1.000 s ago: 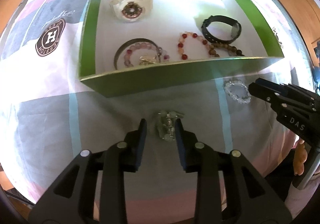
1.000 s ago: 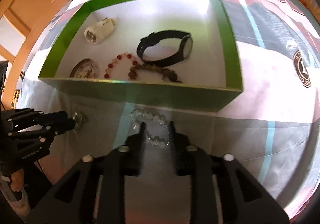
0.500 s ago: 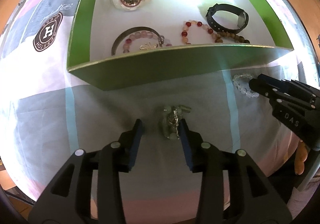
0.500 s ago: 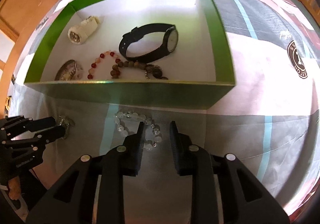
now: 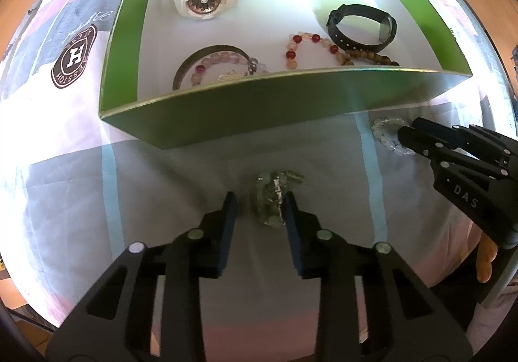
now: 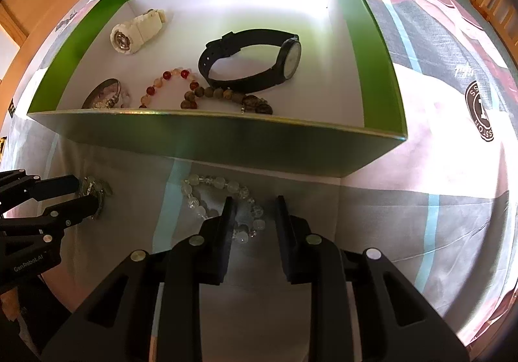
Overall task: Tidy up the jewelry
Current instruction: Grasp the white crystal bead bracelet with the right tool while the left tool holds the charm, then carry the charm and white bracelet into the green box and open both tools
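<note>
Left claw (image 5: 259, 205): jaws just closing round the green bracelet (image 5: 273, 197), not yet pinching. Right claw (image 6: 253, 216): parted astride your clear bracelet (image 6: 223, 203). Box (image 6: 207, 138) ahead, ready for both.

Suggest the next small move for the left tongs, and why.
Probably finish closing the left tongs on the greenish bracelet. Their jaws have just been closing with the bracelet between them, but a gap remains on one side, so it is not gripped yet. It lies on the cloth, outside the green box it presumably belongs in.
</note>
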Demonstrator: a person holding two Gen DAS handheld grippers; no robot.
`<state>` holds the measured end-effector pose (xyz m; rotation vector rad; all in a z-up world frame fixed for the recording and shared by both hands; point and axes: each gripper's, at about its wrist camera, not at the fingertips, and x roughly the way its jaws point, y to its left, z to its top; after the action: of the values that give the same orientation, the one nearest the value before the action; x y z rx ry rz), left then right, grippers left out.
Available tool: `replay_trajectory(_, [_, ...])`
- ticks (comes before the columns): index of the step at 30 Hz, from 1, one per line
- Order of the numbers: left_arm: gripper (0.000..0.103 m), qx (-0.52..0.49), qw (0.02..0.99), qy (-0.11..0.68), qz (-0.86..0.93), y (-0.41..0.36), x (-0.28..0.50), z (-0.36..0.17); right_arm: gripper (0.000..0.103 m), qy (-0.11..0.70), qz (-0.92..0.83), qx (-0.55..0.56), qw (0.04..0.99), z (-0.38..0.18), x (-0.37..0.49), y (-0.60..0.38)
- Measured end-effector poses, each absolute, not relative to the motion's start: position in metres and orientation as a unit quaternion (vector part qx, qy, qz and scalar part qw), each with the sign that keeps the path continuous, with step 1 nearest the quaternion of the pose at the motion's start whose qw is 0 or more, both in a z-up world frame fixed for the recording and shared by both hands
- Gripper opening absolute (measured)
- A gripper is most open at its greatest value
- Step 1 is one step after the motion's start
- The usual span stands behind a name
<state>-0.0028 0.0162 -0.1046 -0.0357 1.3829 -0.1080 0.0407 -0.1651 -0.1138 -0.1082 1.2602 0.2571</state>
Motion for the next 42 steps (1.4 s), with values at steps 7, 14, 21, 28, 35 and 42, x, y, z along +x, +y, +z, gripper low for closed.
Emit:
replay_trajectory(7, [0.022, -0.014, 0.769, 0.637, -0.053, 0.007, -0.001, -0.104, 0.025, 0.585, 0.122, -0.059, 0.799, -0.115, 0.041, -0.165])
replay_trajectory(14, [0.018, -0.013, 0.769, 0.637, -0.056, 0.007, -0.001, -0.105, 0.018, 0.585, 0.124, -0.056, 0.799, -0.116, 0.04, -0.162])
replay_trajectory(21, [0.019, -0.012, 0.769, 0.637, -0.053, 0.005, -0.001, -0.105, 0.017, 0.586, 0.124, -0.056, 0.799, -0.117, 0.04, -0.161])
replay_trajectory(28, [0.037, -0.006, 0.77, 0.636, -0.046, -0.001, -0.004, -0.107, 0.018, 0.586, 0.124, -0.063, 0.798, -0.114, 0.037, -0.161])
replay_trajectory(35, [0.038, 0.01, 0.769, 0.638, -0.042, -0.011, -0.006, -0.11, 0.029, 0.586, 0.127, -0.049, 0.799, -0.114, 0.039, -0.159])
replay_trajectory(42, [0.023, 0.007, 0.772, 0.635, -0.041, -0.015, -0.007, -0.108, 0.028, 0.581, 0.124, -0.062, 0.802, -0.116, 0.039, -0.154])
